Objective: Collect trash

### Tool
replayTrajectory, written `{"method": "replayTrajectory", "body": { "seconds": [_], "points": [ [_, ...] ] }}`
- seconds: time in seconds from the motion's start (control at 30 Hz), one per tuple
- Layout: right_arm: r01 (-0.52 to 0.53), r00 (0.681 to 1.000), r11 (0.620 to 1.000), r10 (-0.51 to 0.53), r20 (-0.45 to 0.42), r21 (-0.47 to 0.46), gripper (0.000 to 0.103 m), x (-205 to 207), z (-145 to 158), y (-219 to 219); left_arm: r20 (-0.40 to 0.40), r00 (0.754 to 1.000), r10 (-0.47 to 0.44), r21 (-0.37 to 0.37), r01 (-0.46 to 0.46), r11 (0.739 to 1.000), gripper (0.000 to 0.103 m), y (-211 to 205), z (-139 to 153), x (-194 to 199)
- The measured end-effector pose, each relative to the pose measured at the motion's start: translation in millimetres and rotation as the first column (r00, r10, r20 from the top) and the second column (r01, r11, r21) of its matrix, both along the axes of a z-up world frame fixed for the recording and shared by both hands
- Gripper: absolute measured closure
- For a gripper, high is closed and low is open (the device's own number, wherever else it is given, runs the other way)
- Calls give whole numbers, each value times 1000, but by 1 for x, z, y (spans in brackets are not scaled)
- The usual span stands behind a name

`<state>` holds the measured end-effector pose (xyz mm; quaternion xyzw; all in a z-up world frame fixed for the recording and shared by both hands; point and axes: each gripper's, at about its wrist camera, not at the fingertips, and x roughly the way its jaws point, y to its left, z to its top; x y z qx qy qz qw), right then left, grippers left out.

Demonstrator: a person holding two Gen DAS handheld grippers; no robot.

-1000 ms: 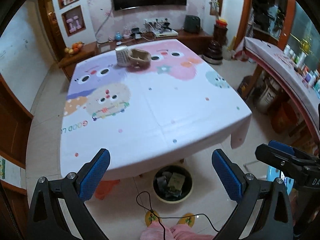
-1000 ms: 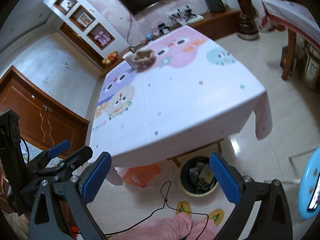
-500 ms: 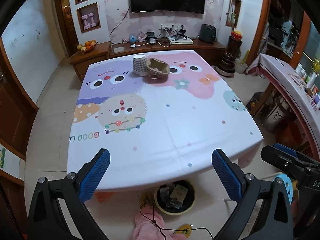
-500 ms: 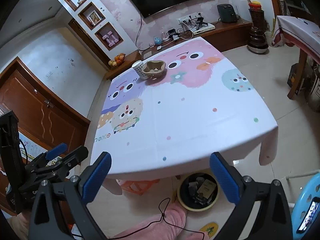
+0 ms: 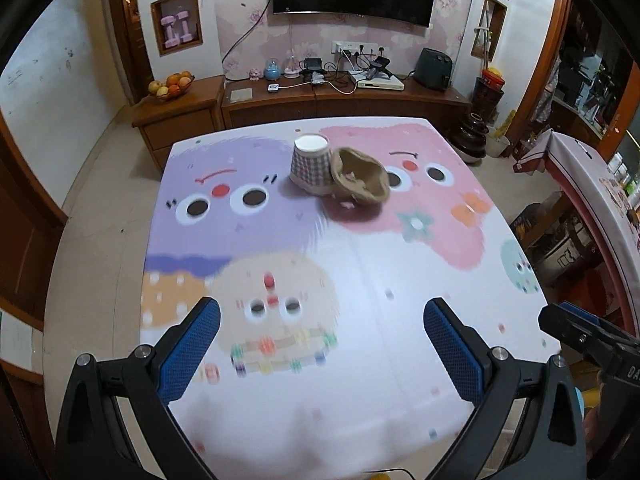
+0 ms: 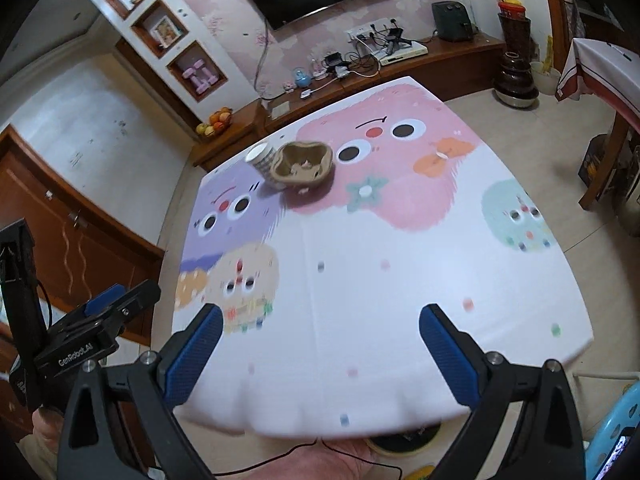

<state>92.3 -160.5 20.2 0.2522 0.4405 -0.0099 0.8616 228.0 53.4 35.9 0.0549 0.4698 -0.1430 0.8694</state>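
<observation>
Overhead, both grippers hover above the near edge of the worktop [image 5: 360,240], which wears a cartoon-printed cloth. The left gripper [image 5: 322,344] stands wide and empty, and so does the right gripper [image 6: 320,344]. Far across the worktop, an upturned checked paper cup [image 5: 310,164] touches a crumpled brown paper bowl [image 5: 360,178], well apart from both grippers.

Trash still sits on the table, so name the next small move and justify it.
Probably carry the right tongs forward across the tablecloth toward the brown paper tray beside the upside-down checked cup. Both tongs are open and empty, and those two items lie at the far end.
</observation>
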Motion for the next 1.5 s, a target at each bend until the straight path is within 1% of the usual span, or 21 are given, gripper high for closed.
{"method": "replayTrajectory", "body": {
  "seconds": [0.03,0.13,0.23,0.43,0.53,0.63,0.77,0.83,0.9,0.97,1.0,1.07,1.1,1.13,1.17,1.2,1.27,1.3,1.37,1.5],
  "points": [
    [10,1000,1000,-10,-8,1,4,15,-2,-2,-7,1000,-6,-2,6,1000,2,0,-3,20],
    [34,999,999,-34,-30,5,4,57,-9,-5,-34,999,-15,-12,15,1000,2,-2,-13,65],
    [55,997,998,-56,-57,-4,4,98,-21,-7,-62,998,-28,-17,27,999,2,-6,-29,112],
    [83,992,996,-85,-96,-16,4,173,-46,-4,-100,993,-57,-15,56,998,2,-20,-57,187],
    [108,987,994,-109,-118,-19,4,207,-60,-4,-103,991,-85,0,86,996,2,-28,-66,216],
    [130,982,991,-132,-135,-23,4,242,-74,-6,-105,988,-115,11,117,993,2,-38,-74,236],
    [142,976,989,-145,-161,-26,8,273,-92,-9,-126,981,-150,15,153,988,2,-48,-86,254],
    [139,973,990,-143,-180,-34,18,287,-102,-9,-141,977,-162,11,165,986,2,-52,-91,261],
    [130,971,990,-138,-196,-50,24,295,-109,-7,-149,974,-168,12,172,985,2,-54,-95,264],
    [119,967,990,-132,-219,-71,25,302,-118,-5,-155,973,-169,4,172,985,2,-55,-97,267],
    [113,965,991,-128,-231,-76,27,305,-122,-4,-159,973,-166,-1,168,986,2,-56,-99,269],
    [102,961,991,-122,-250,-89,43,308,-129,-2,-167,973,-157,-10,158,987,2,-56,-101,271],
    [96,958,991,-118,-261,-95,62,308,-132,-1,-173,973,-152,-15,152,988,2,-56,-103,273],
    [84,955,992,-107,-277,-92,75,308,-137,-1,-181,973,-142,-16,142,990,2,-57,-106,275],
    [76,958,996,-88,-273,-57,75,306,-138,-2,-185,974,-133,-17,132,991,2,-57,-108,277],
    [83,960,995,-92,-266,-47,76,303,-138,-3,-189,974,-122,-17,121,993,2,-58,-111,278],
    [88,961,994,-100,-256,-58,79,295,-139,-5,-194,977,-93,-17,91,996,2,-60,-115,282],
    [88,963,994,-101,-249,-63,86,291,-138,-5,-198,978,-67,-19,64,998,2,-61,-117,284],
    [102,964,992,-116,-238,-72,87,281,-136,-8,-206,978,-27,-27,22,999,2,-62,-121,287],
    [139,958,986,-157,-239,-94,87,265,-136,-15,-222,974,54,-11,-58,998,2,-69,-130,293]
  ]
}}
